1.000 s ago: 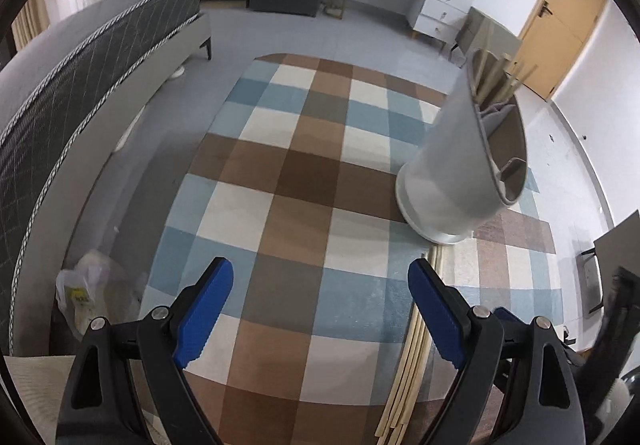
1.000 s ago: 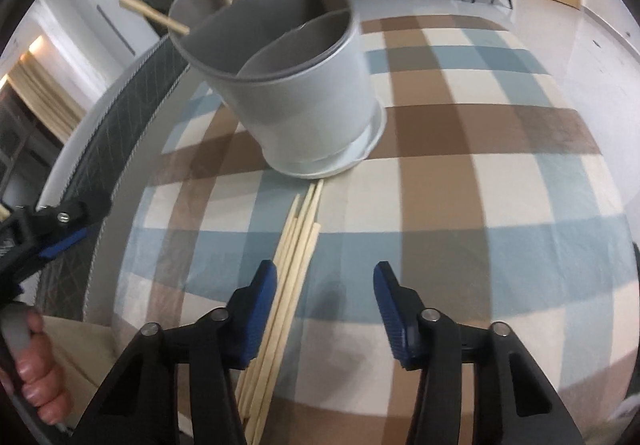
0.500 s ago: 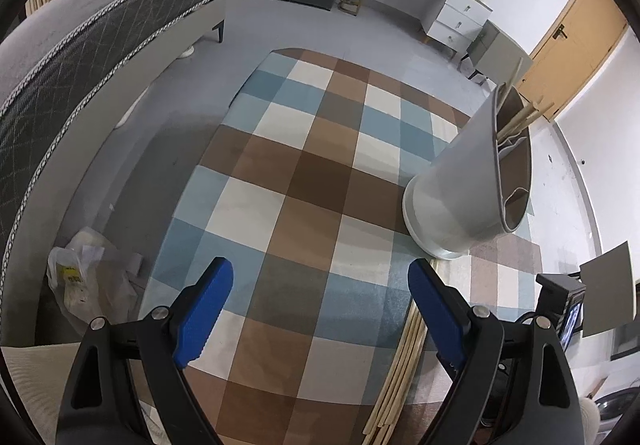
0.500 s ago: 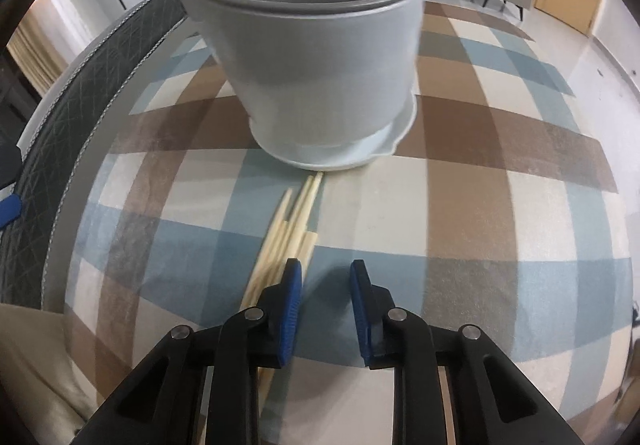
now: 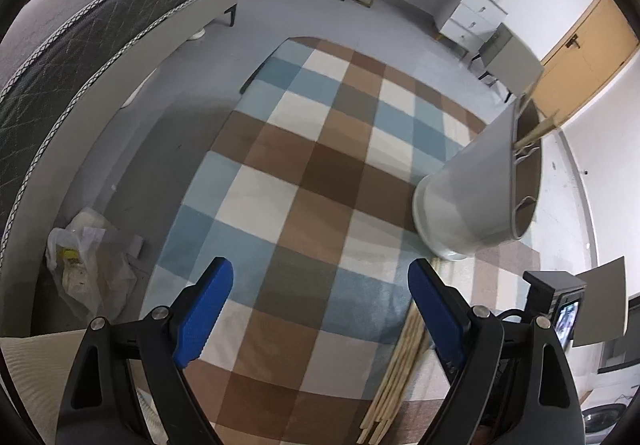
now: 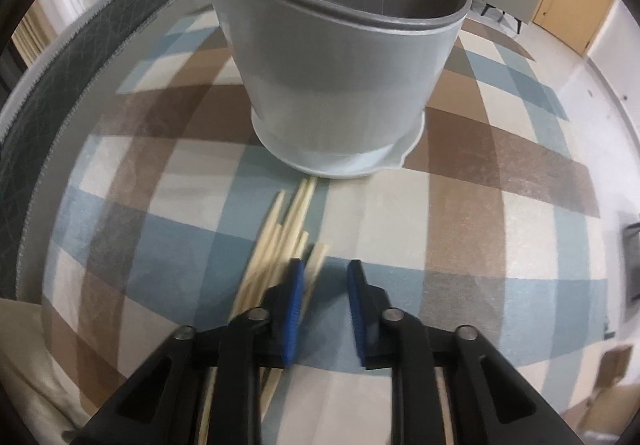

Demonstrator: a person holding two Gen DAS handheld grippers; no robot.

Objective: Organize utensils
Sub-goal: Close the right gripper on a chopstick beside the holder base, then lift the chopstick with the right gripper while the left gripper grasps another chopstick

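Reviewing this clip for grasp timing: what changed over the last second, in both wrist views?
The right gripper moved in toward the grey utensil holder and its jaws are closing beside the loose chopsticks; one seems to lie just inside its left pad, none visibly gripped. The left gripper drifted but stayed wide open and empty. Holder and chopsticks lie unmoved on the checked cloth.

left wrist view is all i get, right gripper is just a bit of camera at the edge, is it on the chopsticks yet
observer: The right gripper is at the loose chopsticks, jaws closing, not clamped yet.
operator: anything between them
observer: One stick's end looks to lie in the gap, beside the pad nearer the pile; the rest lie outside.
operator: holder in the way
observer: No, the grey holder stands just beyond the stick tips.
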